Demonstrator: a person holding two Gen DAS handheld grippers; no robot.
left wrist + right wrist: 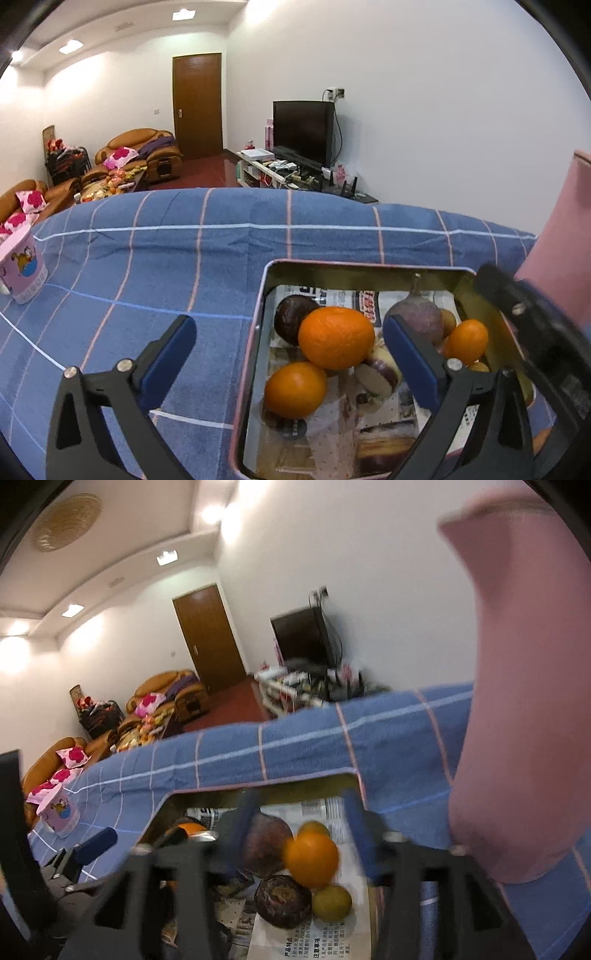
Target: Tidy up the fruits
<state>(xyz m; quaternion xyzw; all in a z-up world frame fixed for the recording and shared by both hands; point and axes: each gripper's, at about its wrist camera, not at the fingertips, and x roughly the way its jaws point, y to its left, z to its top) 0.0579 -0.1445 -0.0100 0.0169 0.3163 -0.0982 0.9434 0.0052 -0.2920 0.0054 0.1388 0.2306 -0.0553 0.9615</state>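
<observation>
A rectangular metal tin (258, 332) lined with newspaper sits on the blue checked cloth and holds several fruits. In the left wrist view I see a large orange (335, 338), a second orange (295, 389), a dark round fruit (291, 319), a purple fruit with a stem (417, 314) and a small orange (466, 341). My left gripper (291, 354) is open and empty, its right finger over the tin, its left finger over the cloth. My right gripper (301, 827) is open and empty above the tin (162, 805), around an orange (311, 856) and a purple fruit (266, 843).
A pink cartoon-print cup (22, 269) stands on the cloth at the left. A tall pink object (524, 701) stands close at the right. The table's far edge (258, 190) drops to a room with sofas and a TV.
</observation>
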